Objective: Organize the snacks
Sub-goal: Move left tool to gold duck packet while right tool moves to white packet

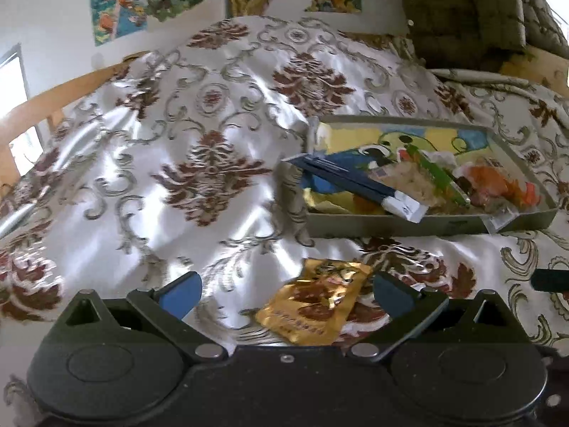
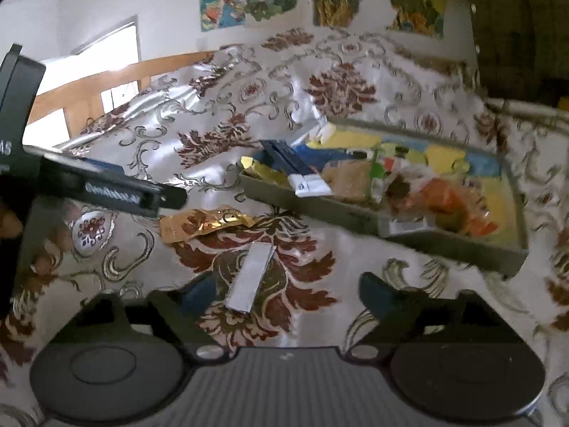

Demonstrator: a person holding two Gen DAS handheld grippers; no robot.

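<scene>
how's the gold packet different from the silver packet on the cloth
The gold packet is crinkled and broad; the silver packet is flat, narrow and plain. The gold packet lies between the left gripper's open jaws, the silver packet between the right gripper's open jaws. Both lie on the cloth, outside the tray, and neither is gripped.

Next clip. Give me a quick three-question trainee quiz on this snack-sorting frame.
1. True or false: the gold packet lies inside the tray.
2. What lies between the right gripper fingers?
A. silver packet
B. orange packet
C. nothing
3. Fill in: both grippers, including the left gripper, are ____.

Key: 1 false, it lies on the tablecloth; 2 A; 3 open.
</scene>
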